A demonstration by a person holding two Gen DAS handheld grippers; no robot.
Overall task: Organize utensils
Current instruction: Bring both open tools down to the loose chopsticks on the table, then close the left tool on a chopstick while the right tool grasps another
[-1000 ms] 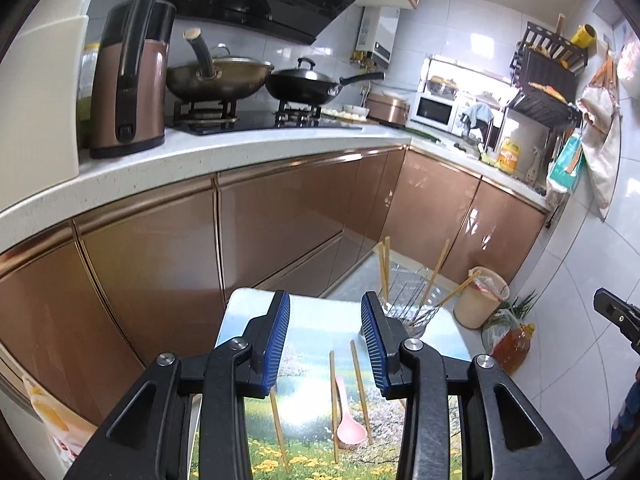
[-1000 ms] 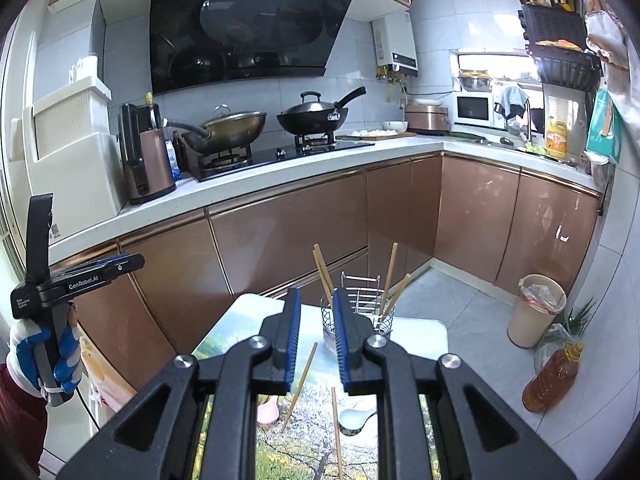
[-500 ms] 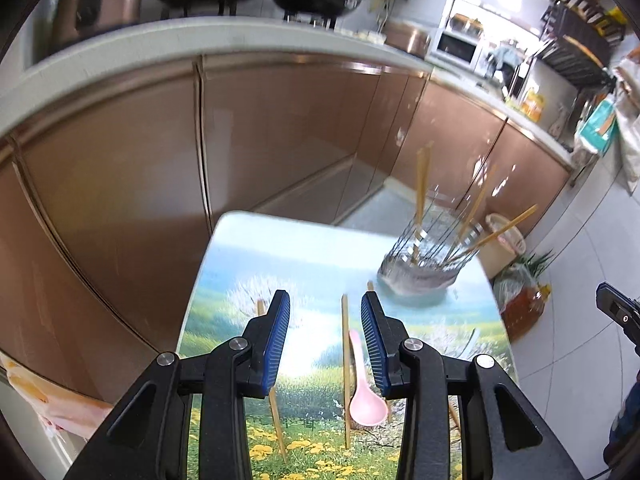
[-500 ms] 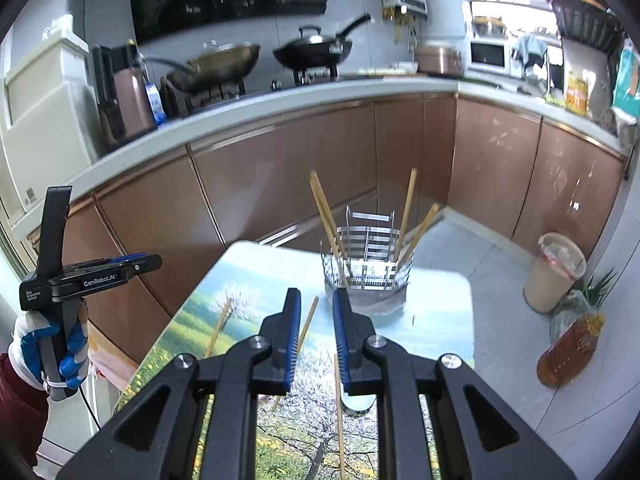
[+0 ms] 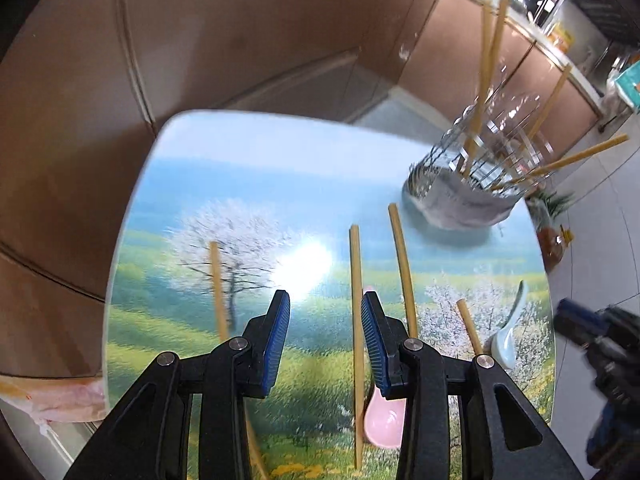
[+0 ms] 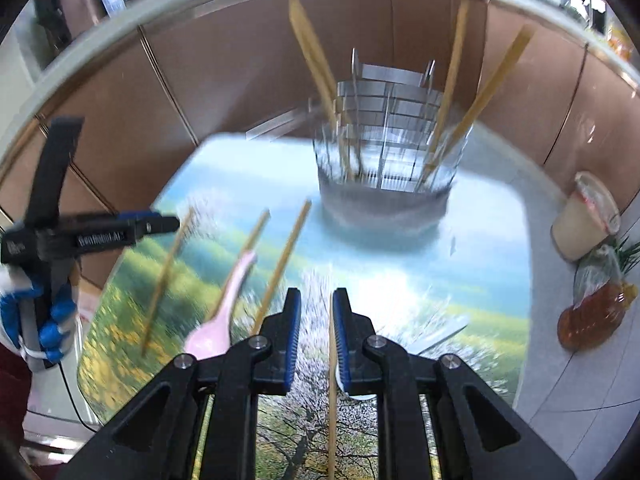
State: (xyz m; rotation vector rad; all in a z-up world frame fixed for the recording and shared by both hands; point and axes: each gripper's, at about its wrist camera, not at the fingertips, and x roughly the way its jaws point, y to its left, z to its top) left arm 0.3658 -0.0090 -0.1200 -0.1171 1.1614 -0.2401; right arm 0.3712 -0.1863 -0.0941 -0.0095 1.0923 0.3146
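Chopsticks [image 5: 355, 320] and a pink spoon [image 5: 382, 416] lie loose on my table [image 5: 240, 168], near the wire holder [image 6: 386, 152] they belong in. My left gripper [image 5: 325, 340] hangs partly open and empty; the right gripper [image 6: 316, 332] is narrow, gripping nothing, angled down to pick one.
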